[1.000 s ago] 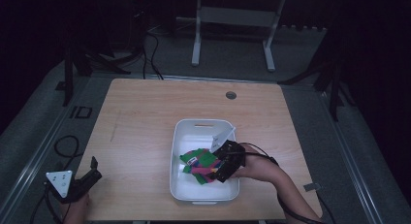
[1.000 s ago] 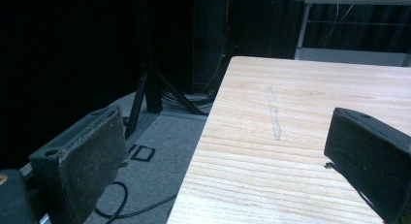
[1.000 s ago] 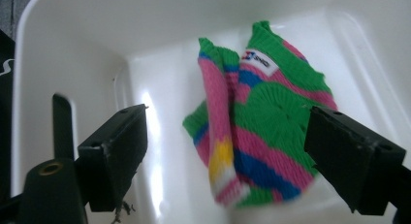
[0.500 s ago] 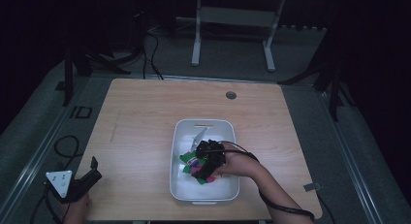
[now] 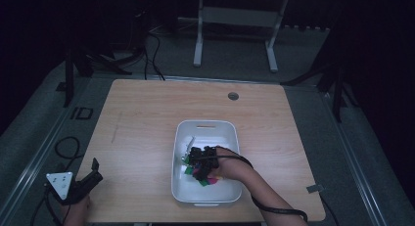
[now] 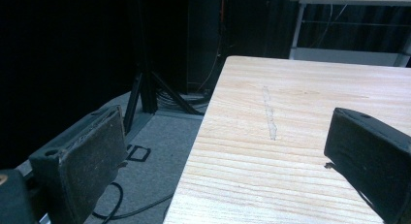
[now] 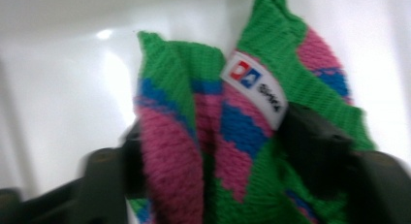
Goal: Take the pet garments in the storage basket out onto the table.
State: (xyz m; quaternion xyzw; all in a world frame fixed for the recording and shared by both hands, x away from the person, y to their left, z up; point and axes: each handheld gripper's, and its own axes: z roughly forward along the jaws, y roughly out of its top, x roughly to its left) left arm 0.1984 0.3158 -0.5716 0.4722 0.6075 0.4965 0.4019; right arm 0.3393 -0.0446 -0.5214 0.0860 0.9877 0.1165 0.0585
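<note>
**Knitted cloth clamped in the white tub**

Dark surroundings ring a pale wooden table [image 5: 147,133] in the high view, with a metal frame [image 5: 235,35] standing on the grey floor beyond its far edge and black cables [image 5: 63,147] lying on the floor at the left. A white plastic tub [image 5: 206,130] sits a little right of the table's middle. The right hand [image 5: 234,165] reaches into it, and the right gripper [image 5: 195,156] lies low inside the tub over a bunch of green and pink cloth [image 5: 203,179]. At the near left corner, off the table's edge, the left hand [image 5: 78,206] holds the left gripper [image 5: 93,169], its grey three-cornered plate on top.

Wood grain runs across the left gripper view, with a faint pale streak [image 6: 269,112] along the tabletop. The left gripper's two black jaws stand wide apart with nothing between them, one over the floor, the other over the table's corner.

White tub wall backs the right gripper view. A knitted cloth [image 7: 242,132] in green, pink and blue, bearing a small white label [image 7: 254,88], sits bunched between the right gripper's jaws, which press on it from both sides. The picture is blurred.
</note>
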